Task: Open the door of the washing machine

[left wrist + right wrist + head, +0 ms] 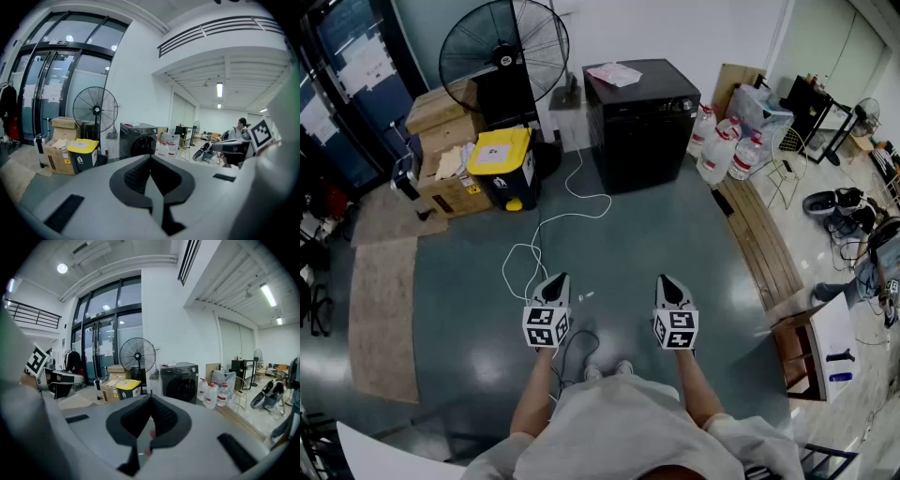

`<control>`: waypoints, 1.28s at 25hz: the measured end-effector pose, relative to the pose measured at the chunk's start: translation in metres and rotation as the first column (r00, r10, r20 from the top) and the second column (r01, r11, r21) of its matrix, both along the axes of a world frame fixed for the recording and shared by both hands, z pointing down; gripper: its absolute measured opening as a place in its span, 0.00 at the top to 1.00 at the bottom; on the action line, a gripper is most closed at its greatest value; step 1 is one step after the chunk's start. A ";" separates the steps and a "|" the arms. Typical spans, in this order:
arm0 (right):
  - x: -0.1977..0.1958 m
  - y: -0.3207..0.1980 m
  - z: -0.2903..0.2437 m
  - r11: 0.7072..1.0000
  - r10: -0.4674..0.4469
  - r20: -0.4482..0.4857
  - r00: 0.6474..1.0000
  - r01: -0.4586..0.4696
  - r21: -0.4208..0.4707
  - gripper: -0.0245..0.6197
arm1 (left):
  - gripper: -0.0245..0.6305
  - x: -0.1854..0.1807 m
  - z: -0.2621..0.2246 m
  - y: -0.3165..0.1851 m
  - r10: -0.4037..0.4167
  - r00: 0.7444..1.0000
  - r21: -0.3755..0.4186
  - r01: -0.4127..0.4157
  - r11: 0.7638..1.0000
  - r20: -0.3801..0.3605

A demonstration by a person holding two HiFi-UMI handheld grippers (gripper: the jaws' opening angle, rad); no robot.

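While the left gripper (557,279) and right gripper (668,281) hang closed and empty, the washing machine's (642,122) door (181,386) looks stiff and latched, so pull at its rim.

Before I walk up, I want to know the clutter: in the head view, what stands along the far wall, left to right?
Cardboard boxes → yellow bin → washing machine → water bottles. The fan stands over the bin, so its place in the order is unclear.

Grey floor (469,309), white wall (694,28), perhaps glass doors (103,348)
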State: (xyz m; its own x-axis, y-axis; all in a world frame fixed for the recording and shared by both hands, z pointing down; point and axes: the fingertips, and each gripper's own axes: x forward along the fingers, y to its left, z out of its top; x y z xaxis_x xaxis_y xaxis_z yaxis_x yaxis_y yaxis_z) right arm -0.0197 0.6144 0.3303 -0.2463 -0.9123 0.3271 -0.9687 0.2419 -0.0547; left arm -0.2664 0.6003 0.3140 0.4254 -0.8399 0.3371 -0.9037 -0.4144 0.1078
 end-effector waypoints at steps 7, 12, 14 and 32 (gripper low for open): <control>0.012 -0.002 -0.001 1.000 -0.007 0.000 1.000 0.007 -0.006 0.96 | 0.95 0.014 -0.002 -0.001 -0.001 1.000 -0.007 0.001 1.000 0.007; 0.017 -0.002 -0.002 1.000 -0.026 0.003 1.000 0.026 0.013 0.96 | 0.95 0.022 0.002 0.003 -0.008 1.000 -0.011 0.008 1.000 0.006; 0.019 -0.004 -0.004 0.999 -0.039 0.014 0.999 0.038 0.025 0.96 | 0.95 0.025 0.002 0.002 -0.014 1.000 -0.009 0.014 1.000 0.008; 0.023 -0.033 0.014 0.987 -0.157 0.010 0.988 0.157 0.025 0.54 | 0.95 0.045 0.015 -0.013 -0.059 0.998 -0.018 0.060 0.998 0.004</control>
State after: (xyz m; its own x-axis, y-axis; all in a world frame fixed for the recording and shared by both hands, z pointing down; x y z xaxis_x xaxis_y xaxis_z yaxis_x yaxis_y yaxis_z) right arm 0.0034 0.5811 0.3446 -0.3910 -0.8695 0.3017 -0.9179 0.3925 -0.0585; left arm -0.2217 0.5870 0.3290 0.3737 -0.8575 0.3536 -0.9270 -0.3579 0.1117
